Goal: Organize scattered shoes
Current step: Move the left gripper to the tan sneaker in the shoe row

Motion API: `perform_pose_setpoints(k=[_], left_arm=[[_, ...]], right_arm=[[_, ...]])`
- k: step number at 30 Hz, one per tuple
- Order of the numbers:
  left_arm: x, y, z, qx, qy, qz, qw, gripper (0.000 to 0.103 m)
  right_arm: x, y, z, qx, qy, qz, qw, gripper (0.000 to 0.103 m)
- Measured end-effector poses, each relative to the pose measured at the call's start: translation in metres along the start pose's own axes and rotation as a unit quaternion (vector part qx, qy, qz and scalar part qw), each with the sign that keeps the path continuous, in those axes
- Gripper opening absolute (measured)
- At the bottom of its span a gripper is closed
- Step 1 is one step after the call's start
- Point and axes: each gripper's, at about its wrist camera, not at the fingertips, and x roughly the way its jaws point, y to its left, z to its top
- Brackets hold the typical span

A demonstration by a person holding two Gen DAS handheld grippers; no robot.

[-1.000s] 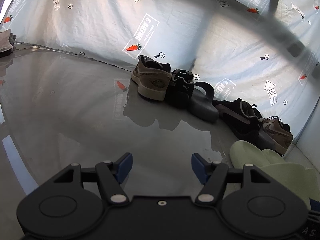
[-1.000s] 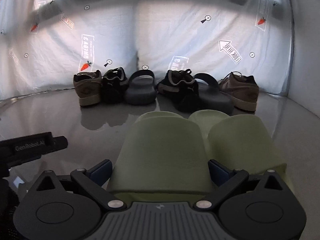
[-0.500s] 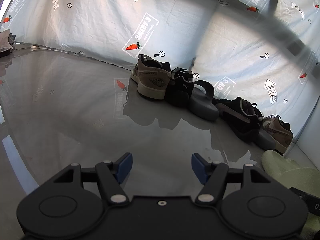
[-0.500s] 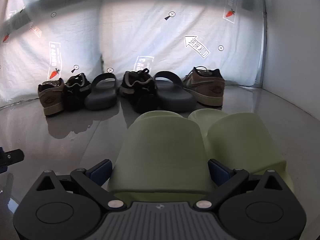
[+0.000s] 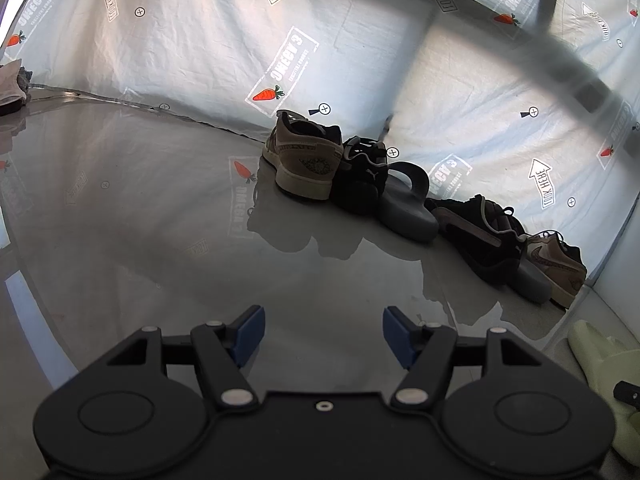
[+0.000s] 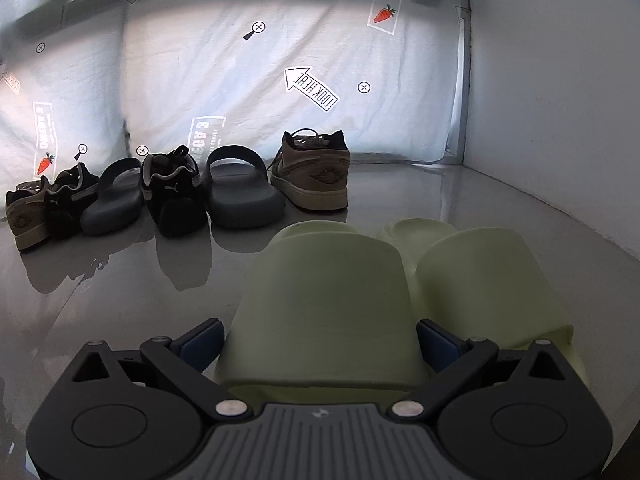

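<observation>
Along the back, a white printed sheet [image 6: 248, 92] hangs down to the glossy grey floor [image 5: 132, 216], and a plain white wall [image 6: 560, 100] closes the right side, meeting the sheet at a corner. At the far left edge of the left wrist view a bundle of cloth [image 5: 12, 84] lies where sheet and floor meet. From there the floor is bare and wide, both to the left of the shoes and in front of them.

Six shoes stand in a row against the sheet. In the right wrist view, from the left: a brown sneaker [image 6: 24, 216], a black sneaker [image 6: 68, 204], a grey slide [image 6: 114, 200], a second black sneaker [image 6: 174, 196], a second grey slide [image 6: 240, 196] and a second brown sneaker [image 6: 314, 176]. Each touches or stands just beside the next. Right of the last sneaker, open floor runs to the corner.

The left gripper [image 5: 322, 336] hangs over bare floor with its jaws apart and nothing between them. The right gripper [image 6: 320, 344] clamps the strap of a pale green slide [image 6: 324, 300], its pads pressed on both sides. A second pale green slide [image 6: 484, 276] sits touching it on the right, nearer the wall. No boxes, racks or bins appear.
</observation>
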Motion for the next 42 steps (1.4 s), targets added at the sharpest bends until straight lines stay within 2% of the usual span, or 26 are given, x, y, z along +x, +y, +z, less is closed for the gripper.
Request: perform_pose_setpoints(k=[2,5,7,12,16,18,21,24,25,27,29,31,34,37,40,42], left_arm=[[0.0,0.0,0.0,0.001,0.001,0.0,1.0,0.066],[0.0,0.0,0.0,0.0,0.0,0.001,1.0,0.066],[-0.001,0.0,0.001,0.0,0.0,0.002,1.0,0.066],[0.0,-0.002,0.001,0.002,0.001,0.002,1.0,0.066],[-0.001,-0.002,0.001,0.003,-0.003,0.006,1.0,0.067],[-0.002,-0.002,0.001,0.001,-0.003,0.01,0.9999,0.072],[0.004,0.003,0.006,-0.012,0.02,-0.004,0.9997,0.072],[0.012,0.015,0.018,-0.055,0.019,-0.009,0.9983,0.072],[0.019,0.017,0.025,-0.069,0.03,-0.004,0.9972,0.072],[0.028,0.019,0.036,-0.086,0.041,0.002,0.9955,0.072],[0.036,0.02,0.054,-0.1,0.043,0.001,0.994,0.072],[0.042,0.017,0.072,-0.094,0.033,-0.003,0.995,0.072],[0.06,0.003,0.103,-0.054,0.015,0.013,0.9984,0.072],[0.097,-0.01,0.131,-0.008,-0.01,0.03,0.9995,0.072],[0.131,-0.011,0.148,-0.002,-0.019,0.037,0.9991,0.072],[0.152,-0.006,0.158,-0.016,-0.024,0.036,0.9989,0.072]], right_arm=[[-0.005,-0.004,-0.001,-0.034,-0.023,0.017,0.999,0.101],[-0.016,-0.001,0.002,-0.086,-0.048,0.012,0.995,0.101],[-0.023,-0.003,0.006,-0.086,-0.061,0.017,0.994,0.101],[-0.049,-0.014,0.011,-0.011,-0.124,0.048,0.991,0.103],[-0.06,-0.005,-0.005,0.05,-0.165,0.13,0.976,0.103],[-0.058,0.007,-0.011,0.06,-0.165,0.148,0.973,0.103],[-0.044,0.03,-0.01,0.068,-0.136,0.191,0.97,0.103],[-0.026,0.052,-0.001,0.073,-0.123,0.228,0.963,0.103],[-0.018,0.058,0.004,0.076,-0.111,0.237,0.962,0.103],[0.001,0.069,0.013,0.098,-0.053,0.262,0.959,0.103],[0.014,0.076,0.018,0.126,-0.054,0.268,0.953,0.103],[0.019,0.085,0.025,0.127,-0.058,0.269,0.953,0.103],[0.034,0.097,0.038,0.137,-0.074,0.27,0.95,0.103],[0.057,0.107,0.052,0.166,-0.088,0.267,0.945,0.103],[0.083,0.119,0.071,0.203,-0.13,0.261,0.935,0.103],[0.093,0.124,0.076,0.212,-0.178,0.246,0.929,0.103]])
